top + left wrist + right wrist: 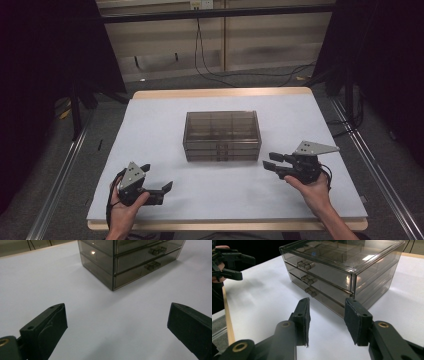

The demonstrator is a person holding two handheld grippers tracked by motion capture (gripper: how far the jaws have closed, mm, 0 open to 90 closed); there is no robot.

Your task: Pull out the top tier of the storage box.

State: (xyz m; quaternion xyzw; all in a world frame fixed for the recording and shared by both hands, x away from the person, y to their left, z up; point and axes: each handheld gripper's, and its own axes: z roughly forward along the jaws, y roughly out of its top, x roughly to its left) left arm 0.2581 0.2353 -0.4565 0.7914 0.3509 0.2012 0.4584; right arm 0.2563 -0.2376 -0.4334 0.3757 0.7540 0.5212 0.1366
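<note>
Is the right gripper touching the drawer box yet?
Apart. In the high view, bare white table cover lies between the right gripper and the drawer box. The right gripper view shows its open jaws short of the box's front corner.

I am looking down on a bench (165, 125) that is wearing a white cover, its pale wooden edge (220, 93) showing along the far side. Grey floor (90, 165) is running around it. Black cables (210, 70) are trailing down a beige wall panel (275, 45) behind. Dark curtains (45, 60) are closing in both sides, and metal rails (60, 170) are lying along the floor.
</note>
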